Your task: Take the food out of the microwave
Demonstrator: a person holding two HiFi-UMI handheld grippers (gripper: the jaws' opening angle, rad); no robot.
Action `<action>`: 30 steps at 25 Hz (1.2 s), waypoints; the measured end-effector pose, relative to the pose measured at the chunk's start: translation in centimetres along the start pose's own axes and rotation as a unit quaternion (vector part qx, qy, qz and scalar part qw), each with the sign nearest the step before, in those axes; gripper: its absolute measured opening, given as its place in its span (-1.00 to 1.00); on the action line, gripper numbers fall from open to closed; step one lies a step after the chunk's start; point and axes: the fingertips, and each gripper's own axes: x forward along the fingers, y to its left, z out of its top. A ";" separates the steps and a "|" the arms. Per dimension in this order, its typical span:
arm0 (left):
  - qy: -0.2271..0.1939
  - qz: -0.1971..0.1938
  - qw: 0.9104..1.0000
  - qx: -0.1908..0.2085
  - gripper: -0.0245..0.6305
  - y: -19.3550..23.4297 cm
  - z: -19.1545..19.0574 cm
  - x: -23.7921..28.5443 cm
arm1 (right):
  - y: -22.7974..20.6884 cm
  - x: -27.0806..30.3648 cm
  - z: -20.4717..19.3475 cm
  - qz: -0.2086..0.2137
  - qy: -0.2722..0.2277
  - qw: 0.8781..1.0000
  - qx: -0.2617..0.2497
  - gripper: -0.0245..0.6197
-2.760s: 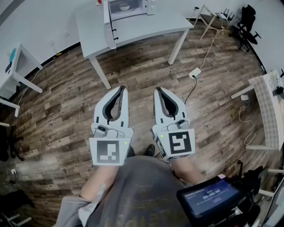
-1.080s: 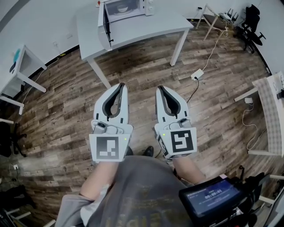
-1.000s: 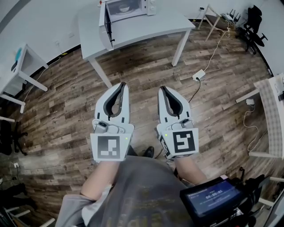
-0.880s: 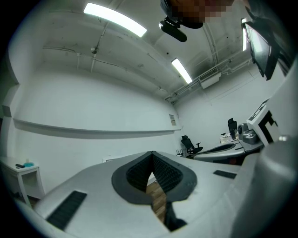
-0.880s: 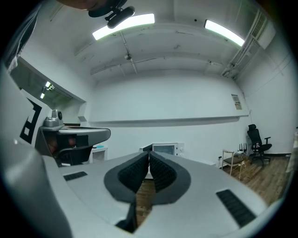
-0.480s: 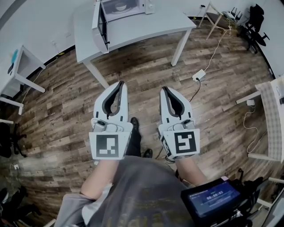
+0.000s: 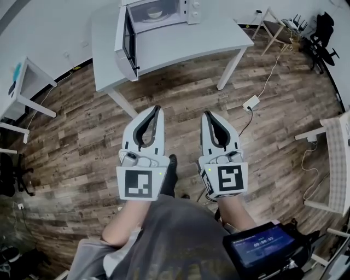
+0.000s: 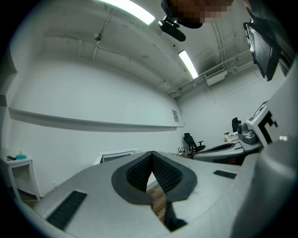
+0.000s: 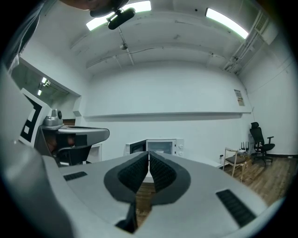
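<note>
Head view: left gripper (image 7: 158, 109) and right gripper (image 7: 208, 114) are side by side over the wood floor (image 7: 82, 136), both pointing toward the far table (image 7: 180, 44).

Left gripper view: jaws closed tip to tip, nothing between the pads. Only a sliver of floor shows through the gap lower down.

Right gripper view: jaws likewise pressed together and empty.

Microwave (image 7: 164, 10) stands at the far edge of the table, beyond both sets of jaw tips and well apart from them. Its door (image 7: 124, 38) hangs open to the left. A pale bowl (image 7: 155, 12) sits inside the cavity; its contents are too small to tell. In the right gripper view the microwave shows just above the closed tips, with the open door on its left. Neither gripper touches the table or the microwave.

Farther out:
- a dark shoe (image 7: 171, 169) on the floor between the two grippers
- a white power strip (image 7: 251, 102) with its cable, right of the table's near right leg
- a chair (image 7: 273, 30) at far right

Against the earlier frames:
- Table and microwave fill more of the head view and lie nearer the jaw tips.
- The door was open then too, with the bowl in the same spot inside.
- Both grippers' jaws were closed then as now, with nothing in them.
</note>
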 end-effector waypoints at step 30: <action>-0.030 0.004 1.000 -0.003 -0.90 10.7 -0.8 16.6 | -5.3 19.8 2.8 0.002 -0.020 0.999 -0.031 -0.90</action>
